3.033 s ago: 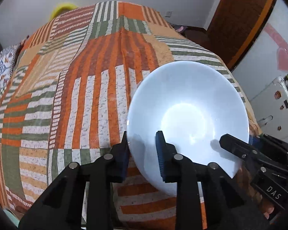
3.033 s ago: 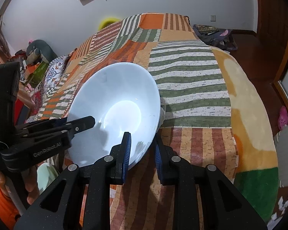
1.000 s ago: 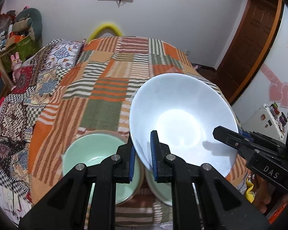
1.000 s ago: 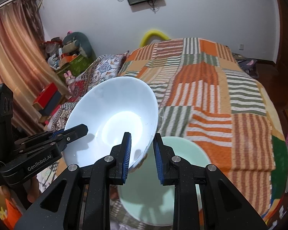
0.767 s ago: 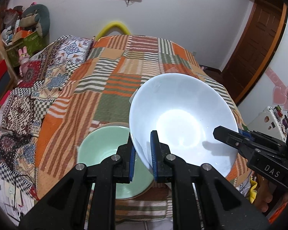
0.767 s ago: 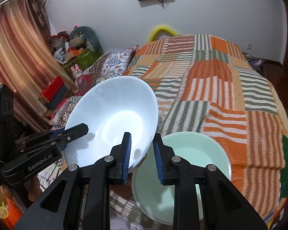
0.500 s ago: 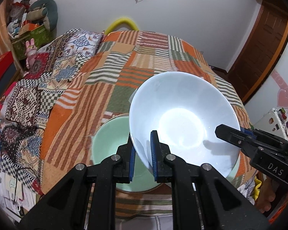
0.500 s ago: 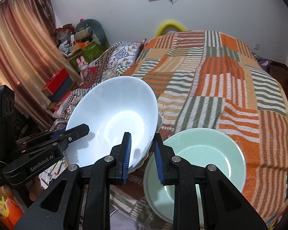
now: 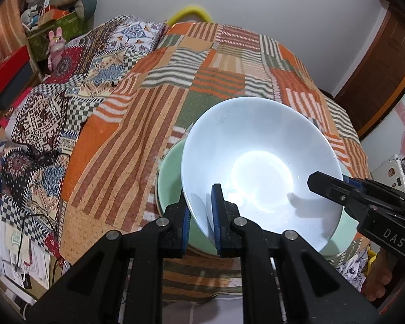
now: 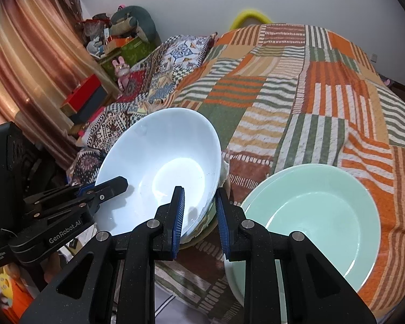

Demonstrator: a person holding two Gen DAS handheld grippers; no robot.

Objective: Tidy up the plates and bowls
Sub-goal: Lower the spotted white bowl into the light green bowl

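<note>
1. Your left gripper (image 9: 199, 217) and right gripper (image 10: 199, 217) each pinch opposite rims of the white bowl (image 10: 162, 167), keeping it level.
2. Bowl sits centre-frame, over a green dish (image 9: 168, 170); likely nesting there.
3. Green plate (image 10: 318, 216) waits lower right on the bed (image 10: 297, 86).

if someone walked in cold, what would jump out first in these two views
The big white bowl fills the middle, held by its rim on opposite sides by the left hand-held gripper and the right hand-held gripper. Beneath and beside it, pale green bowls sit at the near edge of the bed. The loud orange, green and white striped patchwork blanket spreads behind everything.
</note>
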